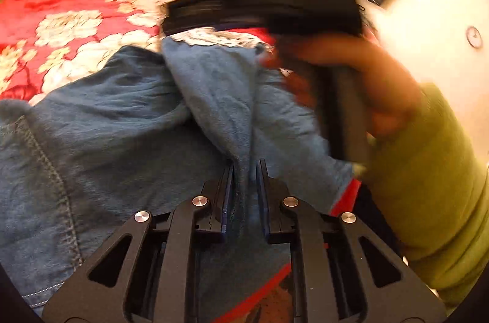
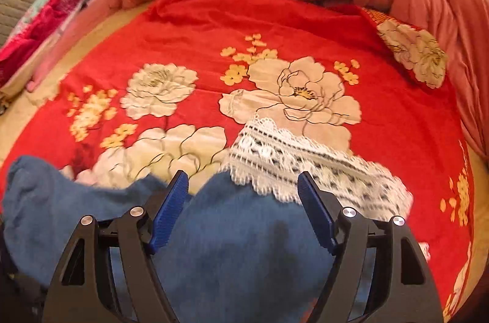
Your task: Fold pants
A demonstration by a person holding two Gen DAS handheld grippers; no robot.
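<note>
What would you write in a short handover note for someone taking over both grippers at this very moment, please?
Left gripper: shut on a ridge of the blue pants.
Right gripper: open, fingers wide, above the pants; nothing held.
Things: the pants lie rumpled on the red flowered bedspread; their white lace trim shows beyond the right gripper. A pocket seam shows in the left wrist view.
Done: one pinch taken on the fabric. No neat fold is visible.
Left: probably grip with the right gripper too, spread the pants flat, then fold them.
</note>
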